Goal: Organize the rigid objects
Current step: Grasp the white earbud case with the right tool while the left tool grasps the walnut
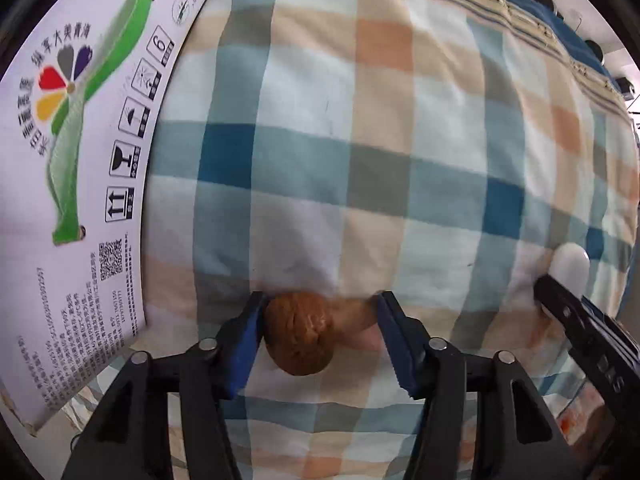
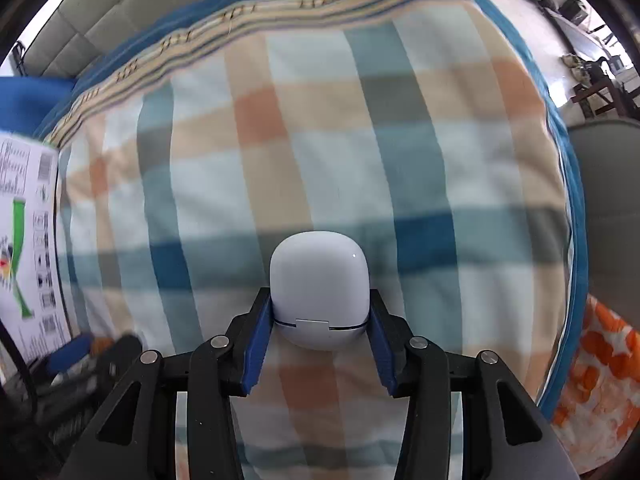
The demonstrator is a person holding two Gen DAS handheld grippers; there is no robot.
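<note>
In the left wrist view my left gripper (image 1: 320, 312) is shut on a brown mushroom-shaped object (image 1: 300, 332); its round cap presses the left pad and its stem reaches the right pad. It hangs just above the checked blanket (image 1: 360, 140). In the right wrist view my right gripper (image 2: 318, 308) is shut on a white rounded earbud case (image 2: 319, 288), hinge side toward the camera, above the same blanket (image 2: 320, 140). The white case (image 1: 570, 266) and the right gripper's black finger also show at the right edge of the left wrist view.
A white cardboard box (image 1: 80, 160) with green print and handling symbols stands at the left of the blanket; it also shows in the right wrist view (image 2: 28, 240). An orange-patterned cloth (image 2: 600, 360) lies at the right. Grey cushions (image 2: 120, 12) lie beyond the blanket's far edge.
</note>
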